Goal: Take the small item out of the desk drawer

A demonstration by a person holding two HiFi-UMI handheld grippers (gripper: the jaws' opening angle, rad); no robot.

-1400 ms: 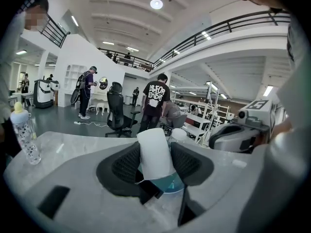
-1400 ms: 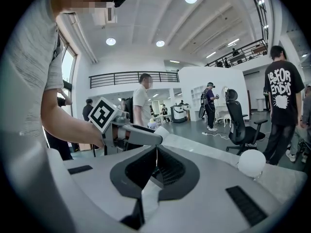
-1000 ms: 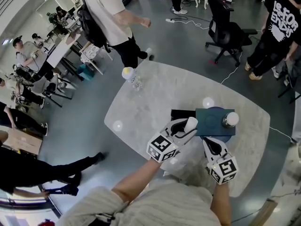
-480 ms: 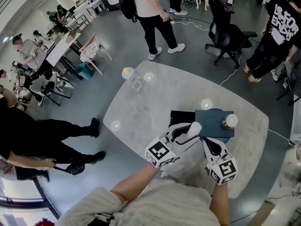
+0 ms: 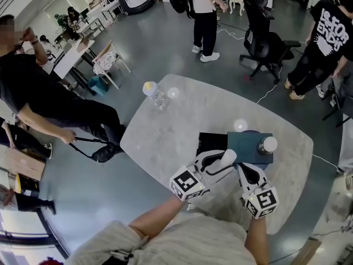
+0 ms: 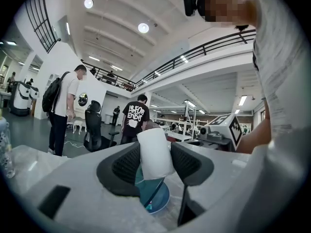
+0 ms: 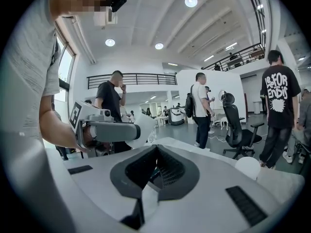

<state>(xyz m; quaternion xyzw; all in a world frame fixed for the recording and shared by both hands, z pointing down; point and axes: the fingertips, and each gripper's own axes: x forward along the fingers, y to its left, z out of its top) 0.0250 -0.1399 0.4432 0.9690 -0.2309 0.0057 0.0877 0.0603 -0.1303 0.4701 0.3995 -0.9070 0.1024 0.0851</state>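
Left tool [image 6: 155, 165] clamped on a white cylinder [image 6: 154, 152]; right tool [image 7: 155, 168], just beside it, shut together over the table [image 5: 165, 131].

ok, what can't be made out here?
Drawer inside: head view, too dark and small.
Teal thing: left gripper view, mostly hidden by the item and left claw.
Right claw: head view, tips hidden under its own body; contact unclear.
Bottle label: head view, too small.
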